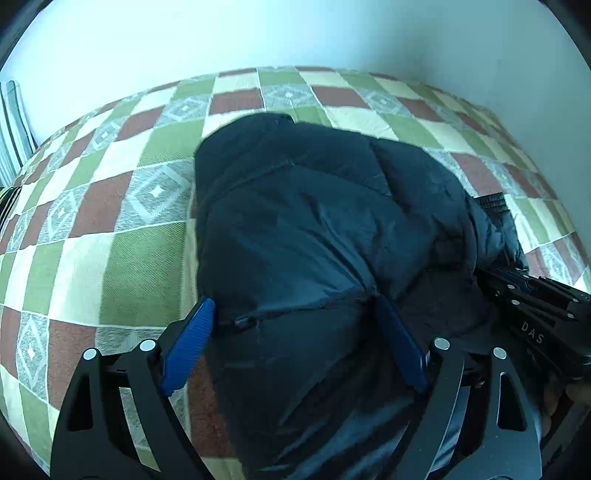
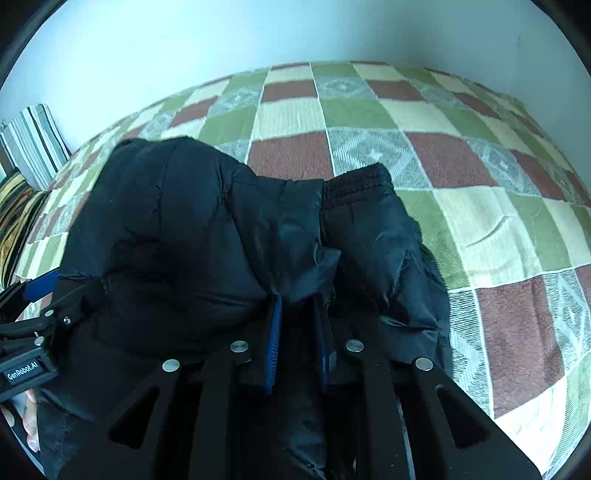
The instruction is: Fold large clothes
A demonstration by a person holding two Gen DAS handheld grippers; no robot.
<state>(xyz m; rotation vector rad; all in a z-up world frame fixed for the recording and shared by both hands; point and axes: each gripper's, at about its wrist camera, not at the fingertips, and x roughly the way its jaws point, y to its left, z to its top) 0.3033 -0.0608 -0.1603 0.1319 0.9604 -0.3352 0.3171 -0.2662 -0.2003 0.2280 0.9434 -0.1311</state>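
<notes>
From the left wrist view, a dark puffy jacket (image 1: 317, 229) lies bundled on a bed covered by a checked blanket (image 1: 122, 229) of green, cream, rust and grey squares, with a pale wall (image 1: 258, 33) behind. The left gripper (image 1: 295, 343) has its blue fingers (image 1: 190, 347) spread wide, one on either side of the near part of the jacket, whose fabric bulges up between them; they are not pinching it. At the right edge the black body of the right gripper (image 1: 532, 306) comes in low against the jacket's side, and a ribbed cuff (image 1: 491, 203) shows just beyond the bundle. A striped cushion (image 1: 13, 129) stands at the far left by the wall.

From the right wrist view, the same jacket (image 2: 192, 236) fills the middle and left, and the ribbed cuff (image 2: 354, 184) sits plainly on top of the bundle's far side. The right gripper (image 2: 297, 332) has its fingers (image 2: 273, 343) drawn close together with a fold of jacket fabric pinched between them, something the other view hides. The left gripper (image 2: 37, 291) shows at the left edge, one blue pad poking out beside the jacket. Bare blanket (image 2: 498, 229) stretches to the right, and the striped cushion (image 2: 33, 144) leans at the far left.
</notes>
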